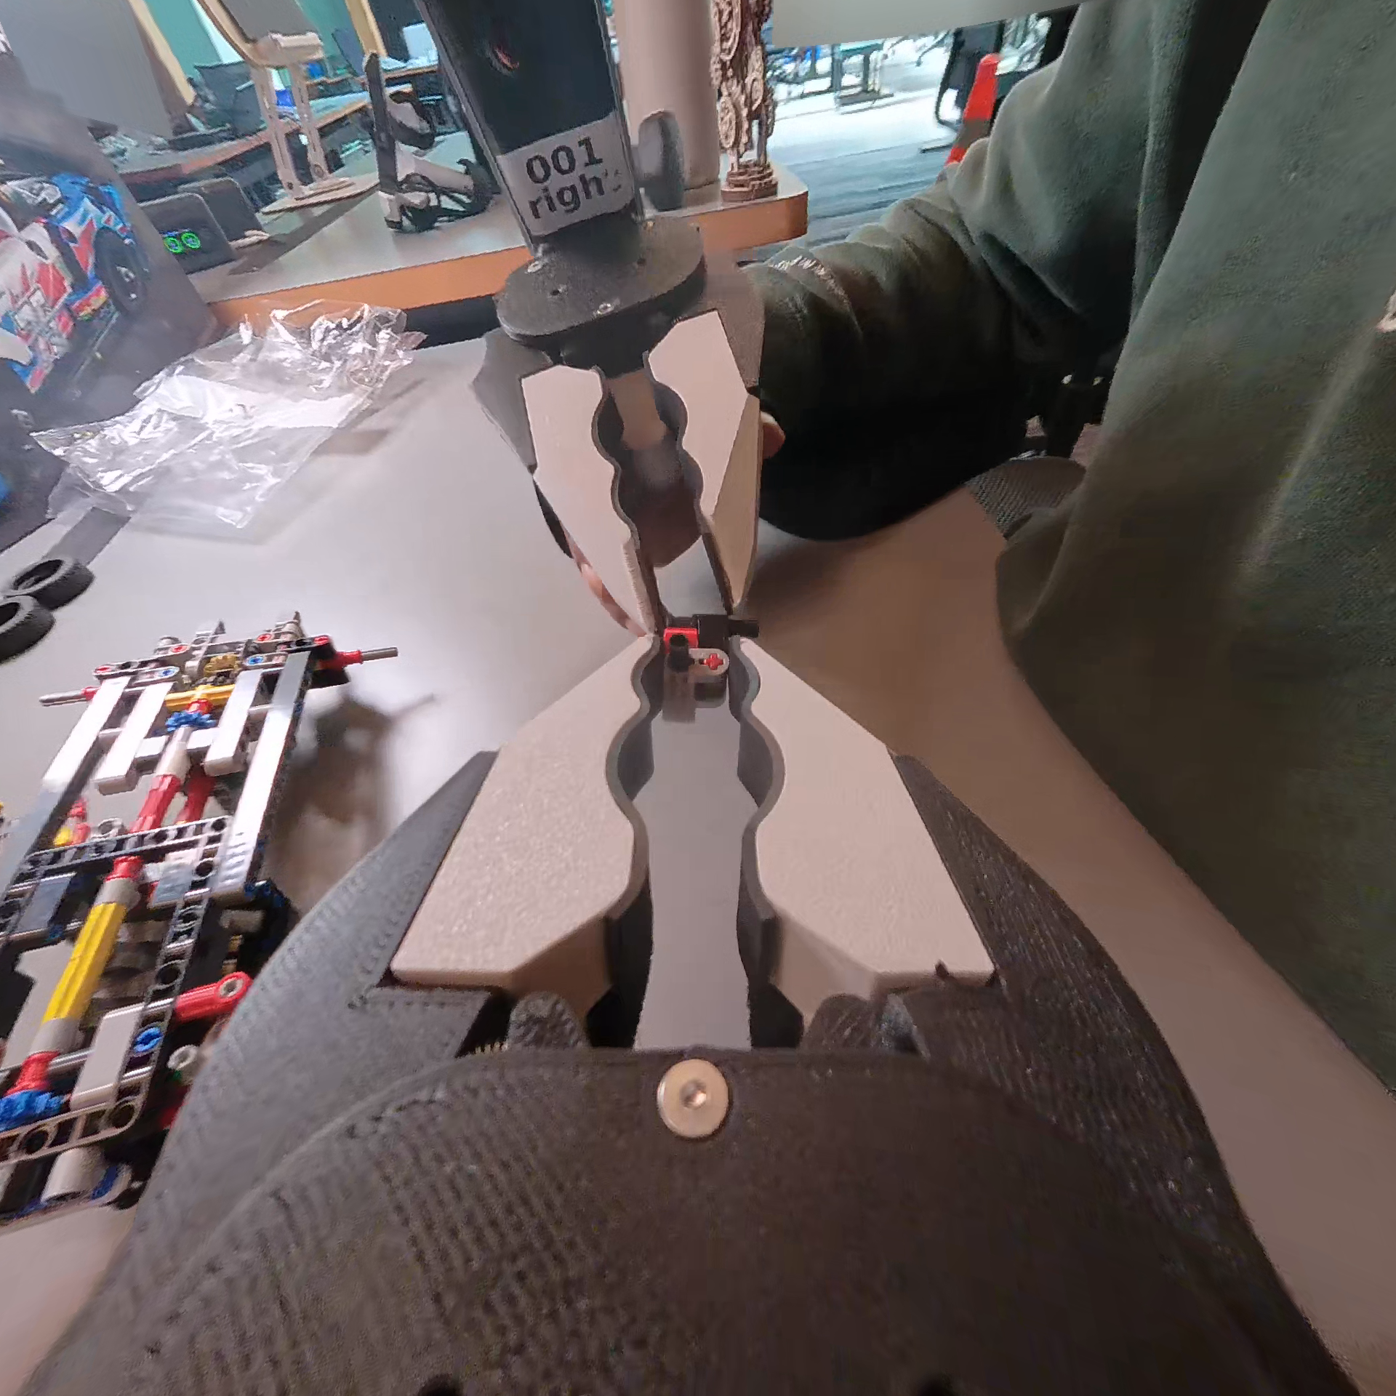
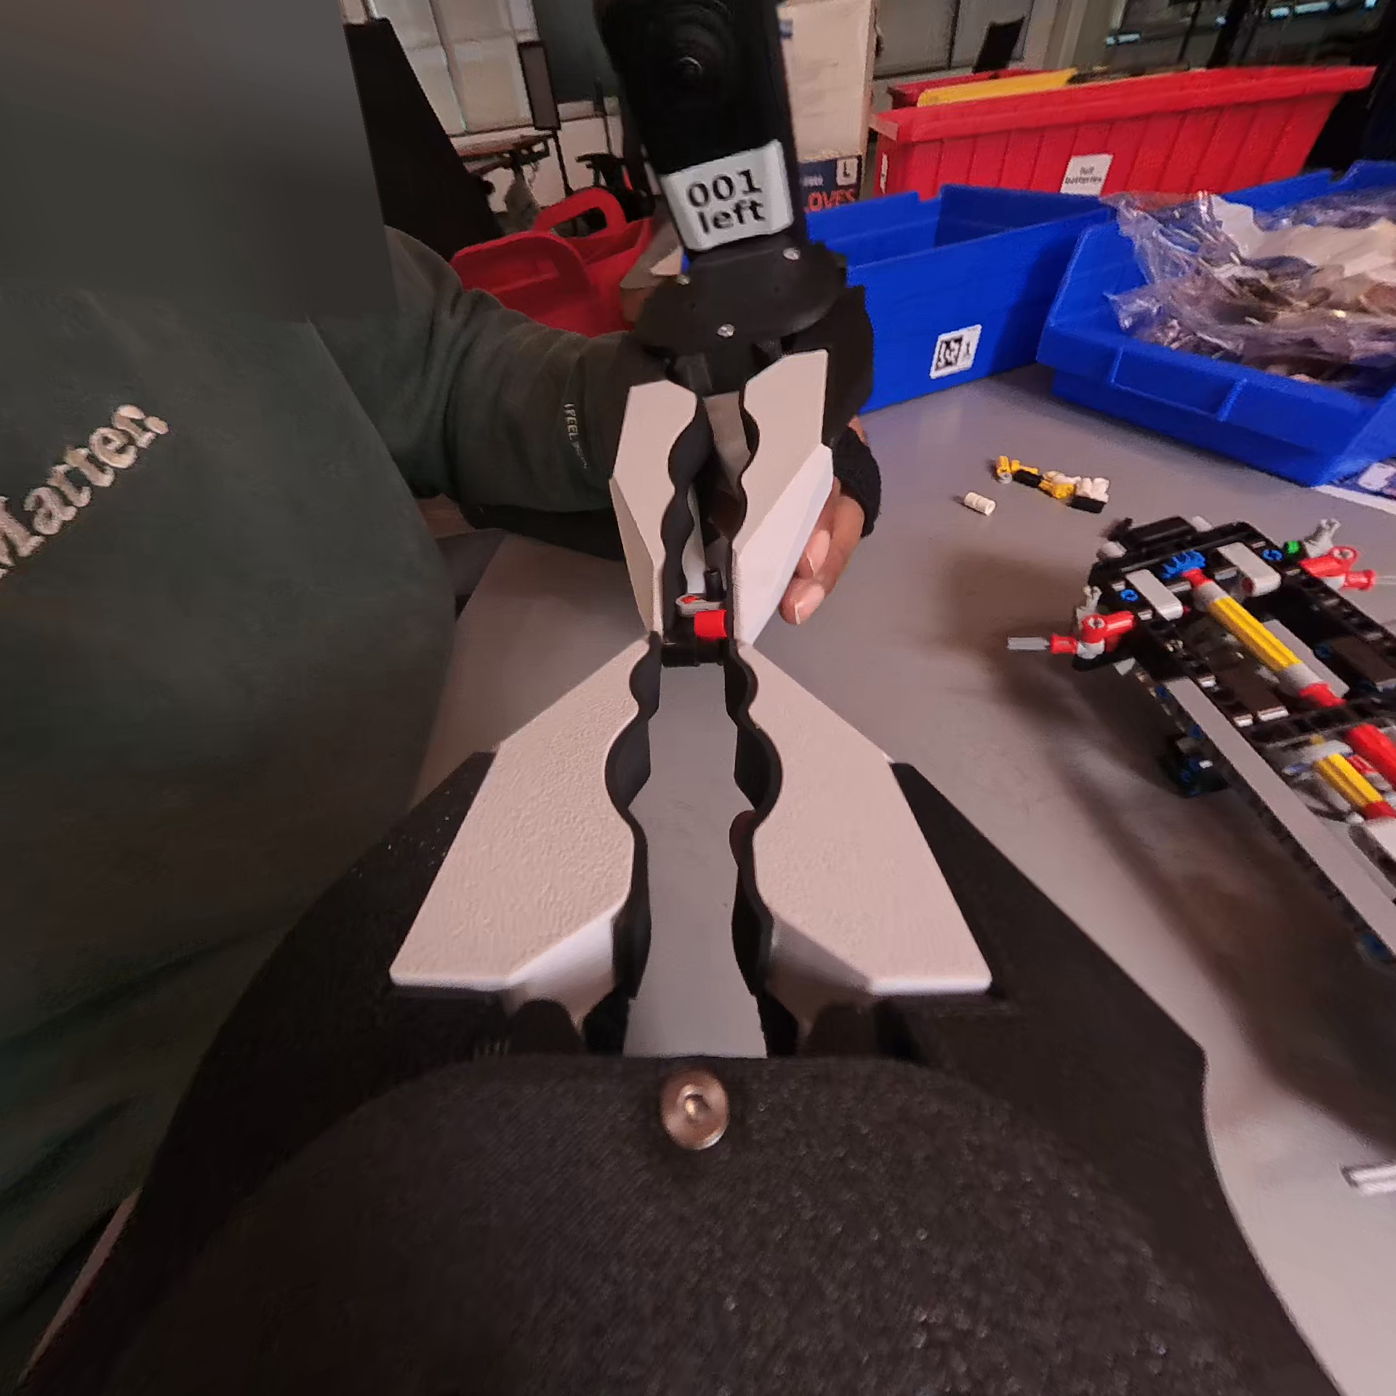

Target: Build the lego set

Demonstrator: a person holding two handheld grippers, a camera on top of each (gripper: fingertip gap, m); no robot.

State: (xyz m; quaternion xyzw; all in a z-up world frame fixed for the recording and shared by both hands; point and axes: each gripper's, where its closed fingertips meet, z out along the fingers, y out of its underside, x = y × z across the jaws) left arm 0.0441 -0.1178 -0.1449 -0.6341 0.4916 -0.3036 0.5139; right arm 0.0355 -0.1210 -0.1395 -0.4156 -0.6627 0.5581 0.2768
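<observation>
Facing each other tip to tip above the grey table (image 2: 944,680), my left tool (image 1: 691,656) and right tool (image 2: 693,651) both pinch one small lego piece (image 1: 699,646) — red, black and pale grey, with a short black pin sticking out one side. Each tool is narrowed onto it, fingers nearly together at the tips.

Two blue plastic bins sit at the far edge of the table in my right wrist view. The nearer bin (image 2: 1224,408) holds crinkled clear bags (image 2: 1269,279) of parts; what lies in the other blue bin (image 2: 959,302) I cannot tell. Long red bins (image 2: 1118,136) stand behind them.

The half-built lego chassis (image 1: 128,869) lies flat on the table, well apart from the tools — a ladder of black and grey studless beams with yellow and red axles down its middle and small blue pins. Near it are two black rubber tyres (image 1: 38,597), an empty, wrinkled clear bag (image 1: 219,423) and the set's box (image 1: 68,279) with a car pictured on it. Loose bits (image 2: 1050,480) in yellow, black and white lie near the blue bins.

My tools' fingers are flat pale plates with wavy black inner edges. A dark green sleeve (image 1: 944,362) fills the side of both views, blocking what lies beyond.
</observation>
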